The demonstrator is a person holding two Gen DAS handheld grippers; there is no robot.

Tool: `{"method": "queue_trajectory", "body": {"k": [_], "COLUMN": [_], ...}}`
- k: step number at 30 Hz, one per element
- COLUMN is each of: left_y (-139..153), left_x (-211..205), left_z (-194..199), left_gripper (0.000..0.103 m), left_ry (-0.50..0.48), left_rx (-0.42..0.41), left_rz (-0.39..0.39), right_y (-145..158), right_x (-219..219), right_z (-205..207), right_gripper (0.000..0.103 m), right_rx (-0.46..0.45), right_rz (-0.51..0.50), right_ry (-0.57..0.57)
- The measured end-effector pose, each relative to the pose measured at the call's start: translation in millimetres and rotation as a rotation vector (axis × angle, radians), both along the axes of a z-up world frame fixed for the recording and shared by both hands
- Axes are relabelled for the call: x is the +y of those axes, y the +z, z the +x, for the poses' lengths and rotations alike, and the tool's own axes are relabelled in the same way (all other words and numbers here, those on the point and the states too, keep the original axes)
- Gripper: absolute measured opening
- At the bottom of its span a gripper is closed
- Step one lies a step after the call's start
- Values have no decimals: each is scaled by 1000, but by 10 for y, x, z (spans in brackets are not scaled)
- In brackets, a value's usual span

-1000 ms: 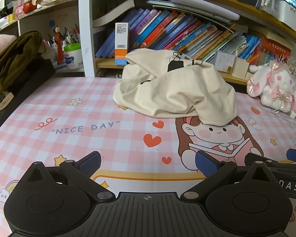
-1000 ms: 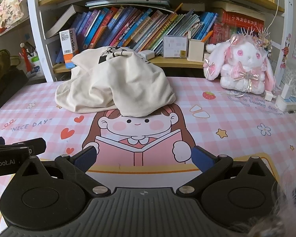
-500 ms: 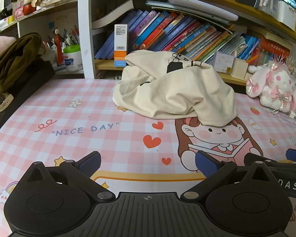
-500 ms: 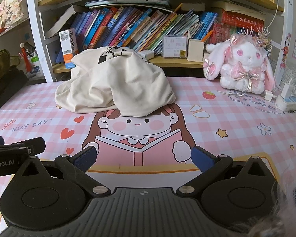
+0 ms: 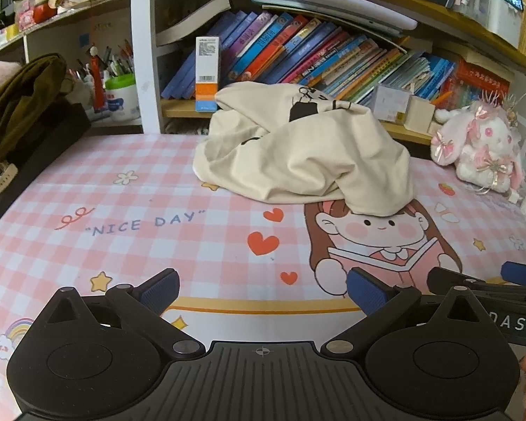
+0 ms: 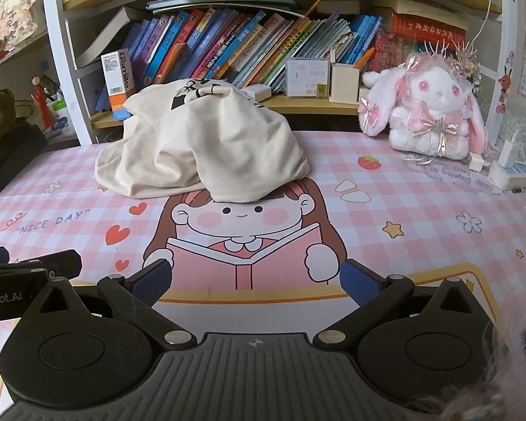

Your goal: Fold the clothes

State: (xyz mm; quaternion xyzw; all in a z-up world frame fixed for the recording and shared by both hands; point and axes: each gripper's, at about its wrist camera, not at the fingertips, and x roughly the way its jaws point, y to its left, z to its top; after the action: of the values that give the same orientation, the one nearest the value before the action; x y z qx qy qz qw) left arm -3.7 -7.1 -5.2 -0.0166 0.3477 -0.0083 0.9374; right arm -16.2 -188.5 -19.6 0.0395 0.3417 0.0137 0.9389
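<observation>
Nothing has shifted over the last second — folding has not begun. Left gripper [image 5: 261, 291] hovers spread wide and empty over the desk mat's [image 5: 129, 245] near edge; the cream garment [image 5: 305, 161] lies crumpled toward the far edge, untouched; right gripper [image 6: 256, 280] — equally agape — holds nothing.
</observation>
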Motion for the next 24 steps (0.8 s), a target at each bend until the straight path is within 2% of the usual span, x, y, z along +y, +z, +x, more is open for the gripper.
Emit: {"method": "queue_trajectory", "body": {"k": [14,24], "left_y": [-38,-149], "left_x": [-14,-263], "left_z": [65,356], "left_gripper": [103,103], "left_ry": [-3,-100], "left_rx": [10,-5], "left_rz": [32,147], "right_y": [-47,-81], "right_x": [-157,-414], "right_z": [75,266], "right_gripper": [103,103], "right_rx": [19,27], "right_rz": [56,108], "right_ry": [-18,-27]}}
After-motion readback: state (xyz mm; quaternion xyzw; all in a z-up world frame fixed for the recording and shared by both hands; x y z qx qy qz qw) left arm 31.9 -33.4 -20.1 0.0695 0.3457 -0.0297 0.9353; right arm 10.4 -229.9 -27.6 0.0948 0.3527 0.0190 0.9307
